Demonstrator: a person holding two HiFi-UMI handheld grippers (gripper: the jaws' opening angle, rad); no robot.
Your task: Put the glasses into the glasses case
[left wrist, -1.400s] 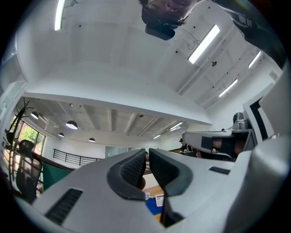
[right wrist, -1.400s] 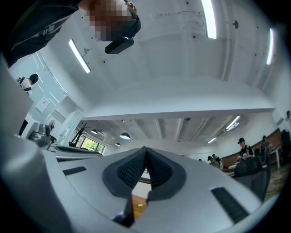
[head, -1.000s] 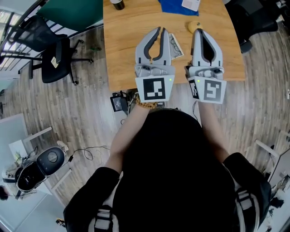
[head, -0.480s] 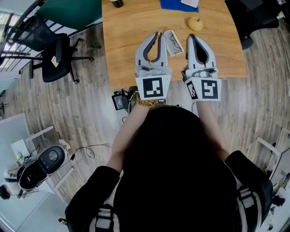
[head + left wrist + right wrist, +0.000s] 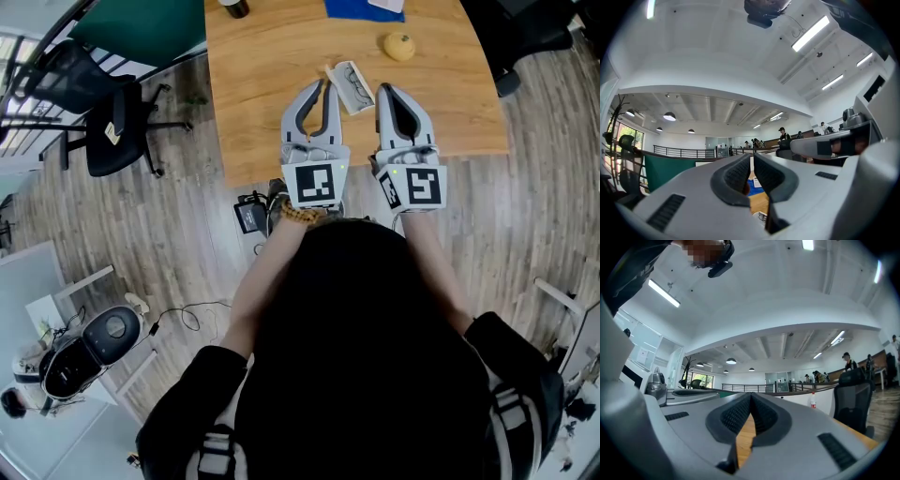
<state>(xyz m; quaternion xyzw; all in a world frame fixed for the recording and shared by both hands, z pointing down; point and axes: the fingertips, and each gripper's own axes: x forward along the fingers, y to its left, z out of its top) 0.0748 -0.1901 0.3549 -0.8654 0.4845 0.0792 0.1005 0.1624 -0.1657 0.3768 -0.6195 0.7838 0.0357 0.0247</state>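
In the head view a small white glasses case (image 5: 350,86) lies on the wooden table (image 5: 262,56), with dark-framed glasses (image 5: 353,84) resting on it. My left gripper (image 5: 324,86) is shut and empty, its tips just left of the case. My right gripper (image 5: 383,91) is shut and empty too, its tips just right of the case and a little nearer to me. Both point upward and away over the table's front part. In the left gripper view the jaws (image 5: 753,157) nearly meet, and a bit of the glasses (image 5: 761,216) shows below them. The right gripper view (image 5: 751,394) shows only table wood between its jaws.
A yellow fruit (image 5: 398,46) lies behind the case to the right. A blue cloth (image 5: 364,8) and a dark cup (image 5: 234,7) are at the table's far edge. A black office chair (image 5: 103,103) stands left of the table; a power adaptor (image 5: 249,216) lies on the floor.
Both grippers have drawn back toward the table's front edge and closer together. The case, earlier partly hidden by the left gripper, now shows whole between the tips.
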